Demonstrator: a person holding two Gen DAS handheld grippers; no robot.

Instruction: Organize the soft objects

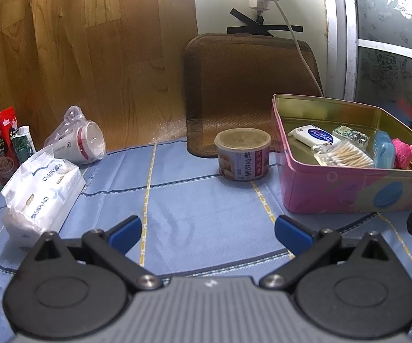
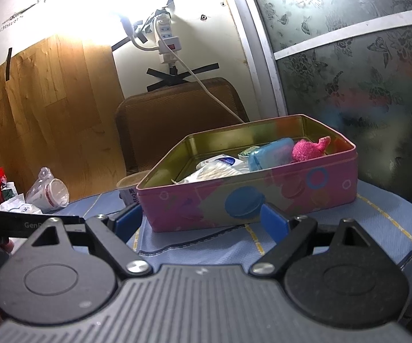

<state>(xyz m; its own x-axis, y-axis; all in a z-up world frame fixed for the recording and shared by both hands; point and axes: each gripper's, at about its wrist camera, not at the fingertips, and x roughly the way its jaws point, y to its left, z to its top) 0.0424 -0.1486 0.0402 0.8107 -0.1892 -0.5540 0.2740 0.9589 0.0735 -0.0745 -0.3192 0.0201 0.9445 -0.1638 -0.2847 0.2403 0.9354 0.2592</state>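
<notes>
- Progress is looking partial: the pink rectangular metal tin [image 1: 348, 191] is already holding soft things, while the white plastic-wrapped tissue pack [image 1: 38, 191] is lying well left of the tin, seemingly still to go in.
- Tin contents are showing as a white wipes packet [image 1: 313, 135], bagged cotton swabs [image 1: 344, 155], a blue case [image 1: 384, 150] and a fuzzy pink cloth [image 1: 403, 150].
- Left gripper [image 1: 207, 233] is hanging spread and empty left of the tin.
- Right gripper [image 2: 201, 220] is gaping empty just before the tin's front wall.

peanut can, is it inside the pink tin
No, the peanut can stands on the blue cloth beside the pink tin.
</notes>
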